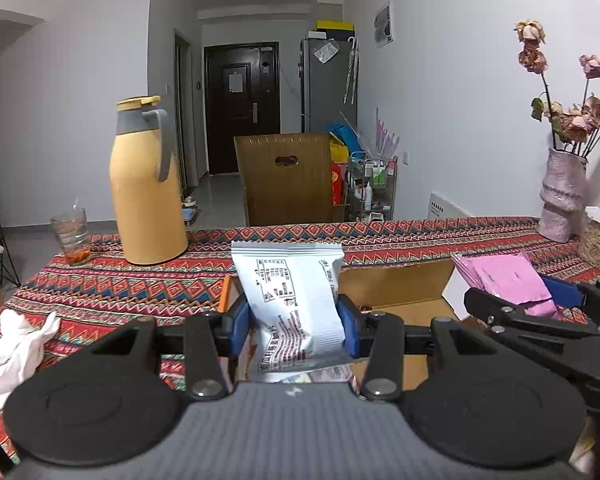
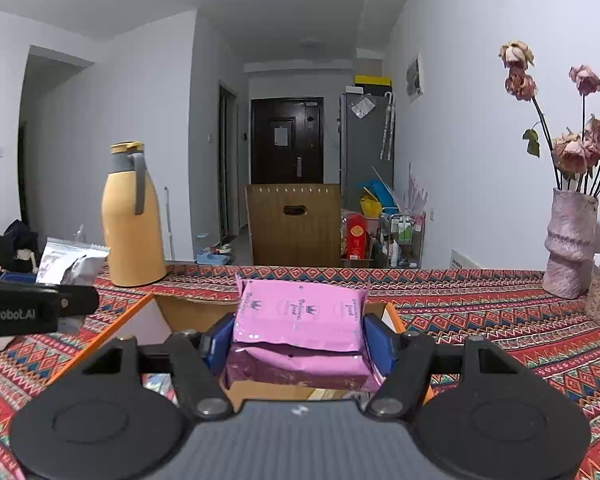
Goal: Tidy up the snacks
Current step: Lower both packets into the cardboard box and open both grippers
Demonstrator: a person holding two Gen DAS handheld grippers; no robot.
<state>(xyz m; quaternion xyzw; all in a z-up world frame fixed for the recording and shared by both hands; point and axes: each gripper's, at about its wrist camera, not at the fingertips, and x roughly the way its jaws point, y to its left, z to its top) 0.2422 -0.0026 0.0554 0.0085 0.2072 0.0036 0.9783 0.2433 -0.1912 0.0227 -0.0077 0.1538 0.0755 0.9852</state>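
Left tool (image 1: 296, 328) clamped on a white snack packet (image 1: 294, 300), packet upright between the blue pads. Right tool (image 2: 300, 340) clamped on a pink snack packet (image 2: 300, 316), gripped by its sides. Both packets held above an open cardboard box (image 1: 396, 284) on the patterned surface (image 1: 120, 292). Yellow thermos (image 1: 146, 184) near the far edge; vase (image 1: 562, 196) at the far right corner.

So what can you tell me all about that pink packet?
The pink packet is a shiny, foil-like snack bag with small crown logos and faint writing on its front. It looks puffy, and a second pink layer shows below it, folded or stacked. The right gripper holds it, one blue finger pressing each side, above an open cardboard box on the patterned tablecloth. The left wrist view shows it from the side too.
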